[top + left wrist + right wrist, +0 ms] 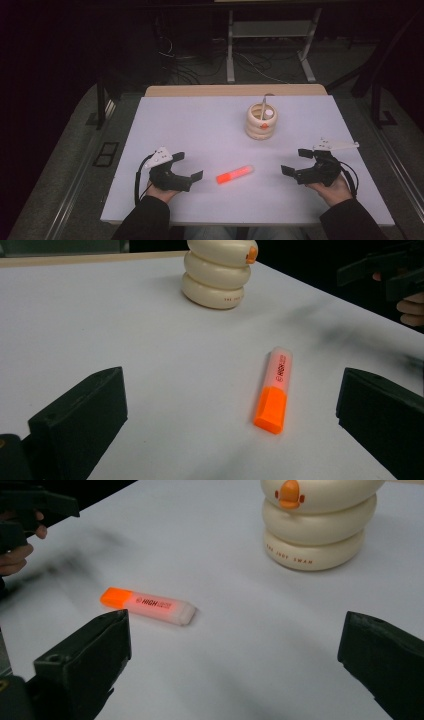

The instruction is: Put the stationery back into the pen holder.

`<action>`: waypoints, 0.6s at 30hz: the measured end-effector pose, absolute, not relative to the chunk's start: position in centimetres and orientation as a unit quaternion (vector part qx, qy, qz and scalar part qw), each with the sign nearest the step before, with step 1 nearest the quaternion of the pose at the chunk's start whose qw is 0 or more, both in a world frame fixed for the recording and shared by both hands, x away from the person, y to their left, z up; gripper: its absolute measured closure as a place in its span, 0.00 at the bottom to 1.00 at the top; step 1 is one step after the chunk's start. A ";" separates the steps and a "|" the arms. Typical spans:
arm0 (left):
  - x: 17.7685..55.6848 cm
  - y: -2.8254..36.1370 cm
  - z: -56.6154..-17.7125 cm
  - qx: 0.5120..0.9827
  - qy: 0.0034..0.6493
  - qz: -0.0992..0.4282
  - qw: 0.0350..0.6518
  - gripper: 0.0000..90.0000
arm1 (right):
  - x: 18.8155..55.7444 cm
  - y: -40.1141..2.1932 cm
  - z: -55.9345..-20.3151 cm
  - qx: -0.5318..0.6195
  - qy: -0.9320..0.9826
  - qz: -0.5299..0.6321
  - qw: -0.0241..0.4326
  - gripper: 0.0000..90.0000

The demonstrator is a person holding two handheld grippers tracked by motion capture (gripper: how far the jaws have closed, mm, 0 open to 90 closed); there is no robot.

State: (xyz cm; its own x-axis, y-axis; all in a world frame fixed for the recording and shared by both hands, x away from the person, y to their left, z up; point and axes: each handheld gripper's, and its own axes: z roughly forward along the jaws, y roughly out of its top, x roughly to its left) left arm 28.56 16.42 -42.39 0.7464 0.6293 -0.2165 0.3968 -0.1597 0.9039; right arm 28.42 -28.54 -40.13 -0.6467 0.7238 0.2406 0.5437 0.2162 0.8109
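Both grippers, left gripper [187, 167] and right gripper [296, 162], sit unclenched with the orange highlighter [235, 174] lying between them, so a hasty pinch could roll it away.

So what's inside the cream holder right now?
In the cream holder, a thin stick-like item and a white rounded piece poke out; their lower parts and the bottom are hidden.

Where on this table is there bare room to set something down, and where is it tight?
The whole far-left stretch of the white table, left of the cream holder, is bare, as is the strip between holder and highlighter. It is tightest along the near edge, where the highlighter lies between the left gripper and the right gripper, both open.
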 end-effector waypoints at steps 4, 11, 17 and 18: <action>28.6 16.4 -42.4 0.754 0.341 0.104 0.552 0.00 | 27.9 -28.7 -40.5 0.409 0.775 0.472 0.097 0.00; 28.7 16.4 -42.3 0.759 0.338 0.101 0.547 0.00 | 27.2 -28.7 -40.8 0.407 0.779 0.467 0.101 0.00; 28.7 16.2 -41.9 0.765 0.330 0.103 0.544 0.00 | 26.7 -28.8 -41.0 0.405 0.779 0.467 0.104 0.00; 28.7 16.1 -41.7 0.767 0.327 0.103 0.542 0.00 | 26.6 -28.8 -41.1 0.403 0.780 0.467 0.106 0.00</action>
State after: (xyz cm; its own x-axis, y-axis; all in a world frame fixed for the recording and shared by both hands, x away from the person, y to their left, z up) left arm 28.66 16.14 -41.75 0.7644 0.6143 -0.1960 0.3899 -0.1983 0.8992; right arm 26.60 -28.84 -41.06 -0.6521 0.7282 0.2110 0.5299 0.2387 0.8138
